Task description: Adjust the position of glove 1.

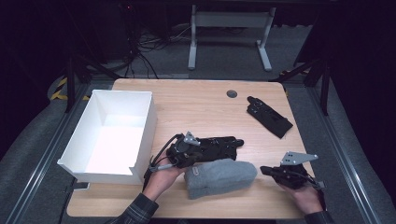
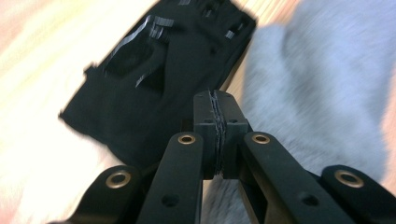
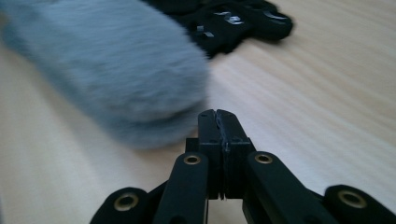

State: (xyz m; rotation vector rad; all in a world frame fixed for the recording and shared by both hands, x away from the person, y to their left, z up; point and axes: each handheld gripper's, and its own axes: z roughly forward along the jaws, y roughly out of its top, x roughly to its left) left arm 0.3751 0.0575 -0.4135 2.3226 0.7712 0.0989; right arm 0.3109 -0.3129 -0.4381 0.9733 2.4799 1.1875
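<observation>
Sitting at nine o'clock on your wooden table (image 1: 196, 105), the white open box (image 1: 112, 135) holds nothing. Your left gripper (image 1: 219, 145) has its jaws pressed together with nothing between them, lying over the black glove (image 2: 154, 79) at the table's centre, just beside the fuzzy grey mitten (image 1: 219, 177) at six o'clock. Your right gripper (image 1: 268, 171), at four o'clock, has its jaws together too, tips close to the mitten's rounded, fleecy end without touching. A second flat black glove (image 1: 269, 116) lies at two o'clock, well apart.
</observation>
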